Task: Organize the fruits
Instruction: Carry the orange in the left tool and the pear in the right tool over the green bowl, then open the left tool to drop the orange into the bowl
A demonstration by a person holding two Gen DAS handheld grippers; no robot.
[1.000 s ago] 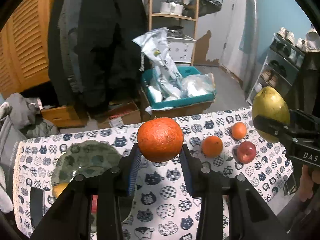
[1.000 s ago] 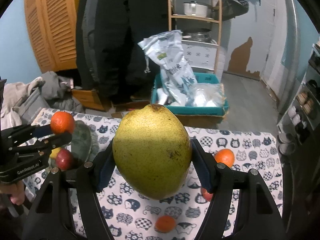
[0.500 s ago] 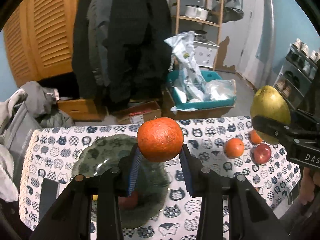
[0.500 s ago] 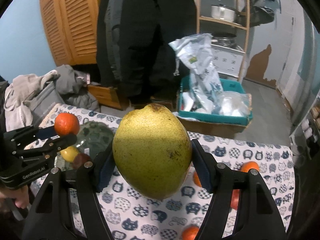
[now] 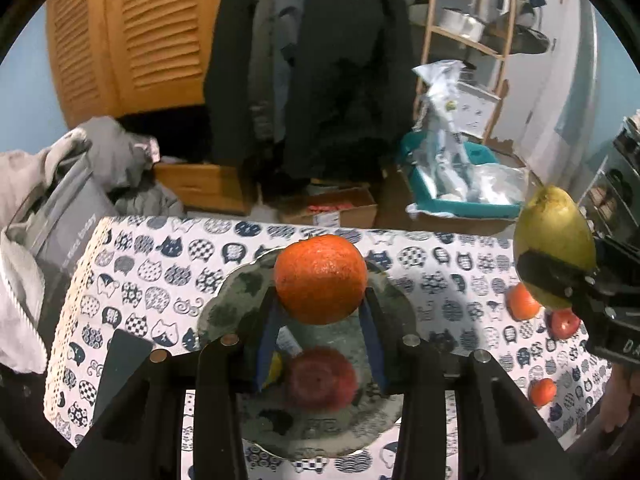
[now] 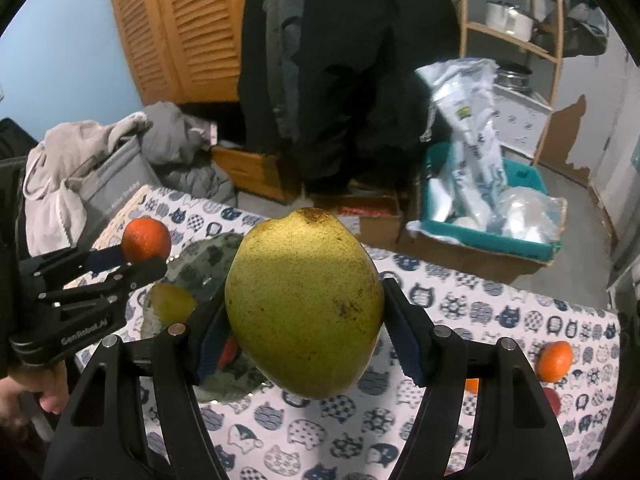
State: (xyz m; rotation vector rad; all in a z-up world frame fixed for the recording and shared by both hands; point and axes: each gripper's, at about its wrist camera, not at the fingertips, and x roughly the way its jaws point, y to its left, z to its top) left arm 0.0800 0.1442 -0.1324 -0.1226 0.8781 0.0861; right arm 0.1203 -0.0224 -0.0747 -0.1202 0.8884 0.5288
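Left wrist view: your left gripper (image 5: 321,312) has its fingers clamped on a round orange tangerine (image 5: 320,279), centre frame, above the mottled green plate (image 5: 224,304). Your right gripper (image 6: 304,328) grips a large yellow-green pear (image 6: 305,300).

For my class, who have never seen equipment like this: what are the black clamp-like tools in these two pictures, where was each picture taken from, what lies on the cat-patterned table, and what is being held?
There is no robot here. A person holds a hand-operated two-finger clamp in each hand, and each clamp carries a wide-angle camera looking forward along its fingers. So each picture shows its own clamp at the bottom and the other one off to the side.

In the left camera's picture, the left gripper is shut on an orange above a dark green plate. That plate already holds a red fruit and a yellow one.

In the right camera's picture, the right gripper is shut on a large yellow-green pear.

On the tablecloth, to the right, lie loose small oranges and another red fruit.
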